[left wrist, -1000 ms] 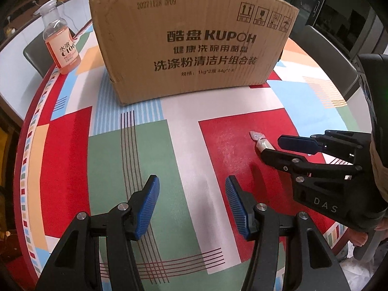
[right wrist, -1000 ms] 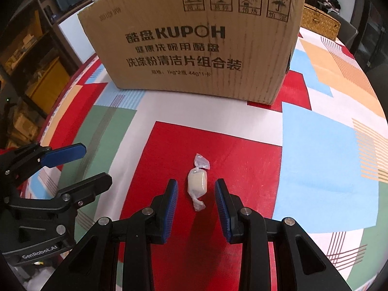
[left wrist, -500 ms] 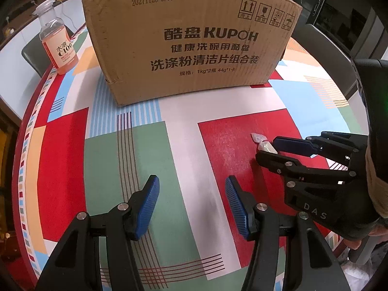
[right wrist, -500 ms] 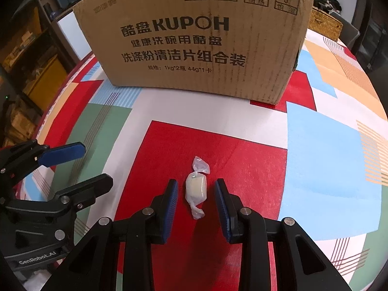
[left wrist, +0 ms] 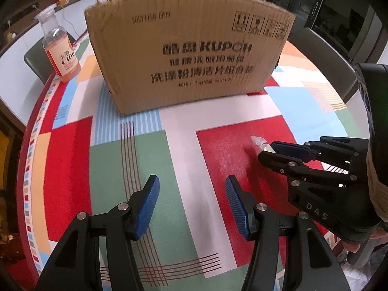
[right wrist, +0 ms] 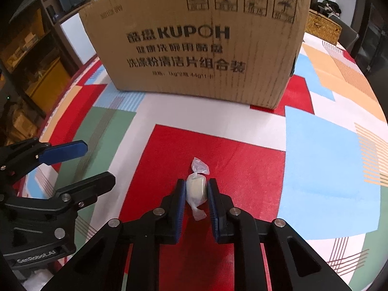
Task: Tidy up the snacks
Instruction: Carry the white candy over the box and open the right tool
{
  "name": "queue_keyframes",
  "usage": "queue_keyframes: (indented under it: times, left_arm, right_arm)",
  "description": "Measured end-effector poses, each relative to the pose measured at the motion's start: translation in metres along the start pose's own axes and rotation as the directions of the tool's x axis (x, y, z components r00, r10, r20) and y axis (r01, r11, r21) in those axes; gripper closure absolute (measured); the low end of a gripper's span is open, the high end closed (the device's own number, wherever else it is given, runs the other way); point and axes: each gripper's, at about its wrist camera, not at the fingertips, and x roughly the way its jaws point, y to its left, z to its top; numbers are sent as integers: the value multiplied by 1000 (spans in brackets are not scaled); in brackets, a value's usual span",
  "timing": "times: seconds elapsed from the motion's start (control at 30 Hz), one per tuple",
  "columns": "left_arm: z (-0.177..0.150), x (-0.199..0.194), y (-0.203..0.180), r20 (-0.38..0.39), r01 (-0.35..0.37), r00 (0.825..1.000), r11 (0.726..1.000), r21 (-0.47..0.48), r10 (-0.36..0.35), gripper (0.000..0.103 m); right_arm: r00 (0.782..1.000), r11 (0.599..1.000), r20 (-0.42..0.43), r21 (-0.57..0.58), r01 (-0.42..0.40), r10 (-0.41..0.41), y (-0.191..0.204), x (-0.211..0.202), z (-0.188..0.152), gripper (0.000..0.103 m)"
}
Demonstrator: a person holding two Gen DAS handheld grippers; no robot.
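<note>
A pale candy in a clear twisted wrapper (right wrist: 196, 189) lies on a red patch of the tablecloth. My right gripper (right wrist: 196, 191) is shut on the candy, its blue pads pressed against both sides. In the left wrist view the same candy (left wrist: 259, 142) pokes out from the tips of the right gripper (left wrist: 266, 150) at the right. My left gripper (left wrist: 191, 201) stands open over the green and white cloth with nothing between its fingers. In the right wrist view the left gripper (right wrist: 94, 162) shows at the left, also open. A big cardboard box (right wrist: 201, 36) stands behind the candy.
The cardboard box (left wrist: 189, 55) fills the back of the round table (left wrist: 36, 131), which has a colourful patchwork cloth. A bottle of orange liquid (left wrist: 60, 51) stands at the back left near the rim. A woven basket (right wrist: 322, 26) sits at the far right behind the box.
My right gripper's jaws have closed in from either side of the candy until the pads press on it. The left gripper stays open in the same place.
</note>
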Motion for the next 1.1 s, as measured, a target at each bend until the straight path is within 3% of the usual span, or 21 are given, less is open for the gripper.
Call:
queue_keyframes:
  times: [0.23,0.5,1.1]
  left_arm:
    - [11,-26,2,78,-14,997,1000,-2,15,45]
    - [26,-59,8,185,-48,982,999,-9,49,42]
    - [65,-114,8,385,-111,917,994,0,102,29]
  right_arm:
    - [998,1000,69,9,3,-3,-1,-28,5,84]
    - [986,1000,163,-3,21,-20,3,-57,19,84]
    - [924,999,381,-1,49,-45,4,-119,60,84]
